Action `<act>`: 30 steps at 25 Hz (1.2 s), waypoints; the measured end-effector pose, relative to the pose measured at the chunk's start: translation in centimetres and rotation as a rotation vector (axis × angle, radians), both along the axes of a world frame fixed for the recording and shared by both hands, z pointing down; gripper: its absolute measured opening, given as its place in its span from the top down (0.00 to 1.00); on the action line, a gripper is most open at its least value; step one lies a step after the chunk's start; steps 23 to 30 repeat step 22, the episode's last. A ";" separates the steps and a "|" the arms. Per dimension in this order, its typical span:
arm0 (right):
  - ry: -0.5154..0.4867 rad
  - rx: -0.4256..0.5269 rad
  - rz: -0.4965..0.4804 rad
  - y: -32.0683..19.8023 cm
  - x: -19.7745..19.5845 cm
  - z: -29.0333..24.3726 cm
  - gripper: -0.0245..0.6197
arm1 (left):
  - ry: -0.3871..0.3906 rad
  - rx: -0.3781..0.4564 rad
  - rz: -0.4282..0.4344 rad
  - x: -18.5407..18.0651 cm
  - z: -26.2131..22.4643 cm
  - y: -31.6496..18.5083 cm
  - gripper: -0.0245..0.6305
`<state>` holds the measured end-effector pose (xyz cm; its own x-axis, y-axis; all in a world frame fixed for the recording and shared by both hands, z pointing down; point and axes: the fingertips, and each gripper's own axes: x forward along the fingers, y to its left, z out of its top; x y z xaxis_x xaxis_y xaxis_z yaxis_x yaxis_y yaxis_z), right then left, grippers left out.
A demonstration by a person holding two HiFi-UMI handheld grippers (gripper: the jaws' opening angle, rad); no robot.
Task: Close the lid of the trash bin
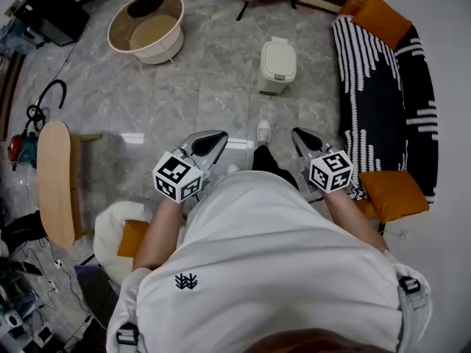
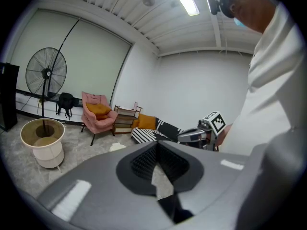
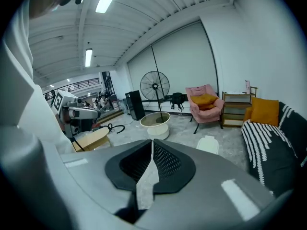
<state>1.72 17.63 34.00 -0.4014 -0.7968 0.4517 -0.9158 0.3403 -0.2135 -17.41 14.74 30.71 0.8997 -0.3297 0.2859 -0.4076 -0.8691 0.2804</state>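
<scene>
Two grippers are being held low in front of our white shirt (image 1: 272, 248), and neither one is touching the trash bin (image 1: 274, 83). The trash bin is standing upright on the grey tiled floor (image 1: 213, 72) ahead of us, well apart from both grippers and near the striped sofa (image 1: 383, 87); it is showing a cream, rounded-rectangular body, and its lid (image 1: 278, 56) is lying flat on top, already down. The left gripper (image 1: 214, 142) is pressing its jaws together at the tips with nothing between them. The right gripper (image 1: 300, 140) is doing the same, pinching nothing. A round cream tub (image 1: 146, 26) with a tan rim is sitting on the floor to the far left of the trash bin; its inside is showing a tan bottom and a dark patch, and we are not able to tell whether anything is lying in it. Our shirt is hiding the floor under us, and only one white shoe (image 1: 263, 131) is showing between the grippers. In the left gripper view the gripper's body is cutting off all but the top of the trash bin.
</scene>
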 end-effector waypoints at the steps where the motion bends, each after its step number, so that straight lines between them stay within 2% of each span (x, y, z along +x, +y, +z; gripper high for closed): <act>1: 0.000 0.001 -0.002 0.0 -0.1 0.0 0.94 | 0.000 -0.001 -0.002 -0.1 0.0 0.0 0.88; 10: 0.001 0.013 -0.011 -0.8 -0.2 -0.3 0.95 | -0.004 -0.008 -0.013 -0.3 0.2 -0.2 0.88; 22: -0.005 0.019 0.020 -2.7 2.4 -0.3 0.95 | -0.014 -0.021 0.005 1.9 0.6 -1.3 0.88; 30: -0.005 0.019 0.020 -2.7 2.4 -0.3 0.95 | -0.014 -0.021 0.005 1.9 0.6 -1.3 0.88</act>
